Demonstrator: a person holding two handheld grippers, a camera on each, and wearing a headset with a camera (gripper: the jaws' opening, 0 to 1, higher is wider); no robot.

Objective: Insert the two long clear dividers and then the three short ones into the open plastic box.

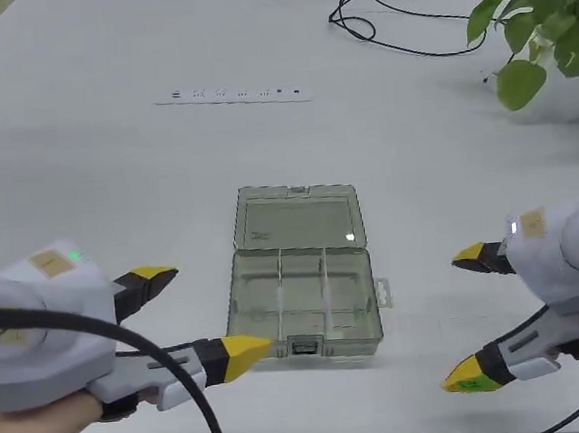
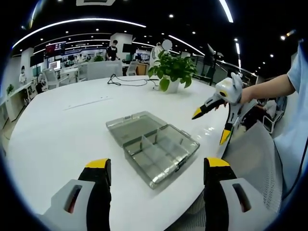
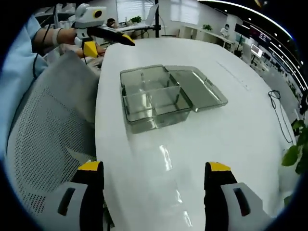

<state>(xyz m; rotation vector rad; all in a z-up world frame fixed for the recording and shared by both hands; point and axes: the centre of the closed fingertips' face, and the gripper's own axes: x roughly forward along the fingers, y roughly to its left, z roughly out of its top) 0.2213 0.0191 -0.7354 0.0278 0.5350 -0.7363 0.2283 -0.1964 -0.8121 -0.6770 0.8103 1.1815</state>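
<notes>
Left gripper (image 1: 217, 310) at left, fingers spread, empty. Mid-worktop (image 1: 116, 180), open clear box (image 1: 309, 340), lid flat behind; dividers (image 1: 280, 282) seemingly seated inside (count unclear). Probably light, stiff, slick; best pinched along a top edge. Right gripper (image 1: 453, 320) at right, fingers spread, empty. Farther back, well clear: power strip (image 1: 235, 93), cable (image 1: 395, 30), plant (image 1: 540, 26).

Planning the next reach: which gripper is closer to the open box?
The left gripper: its lower yellow tip sits by the front-left corner of the plastic box, while the right gripper hangs well clear to the side.
</notes>
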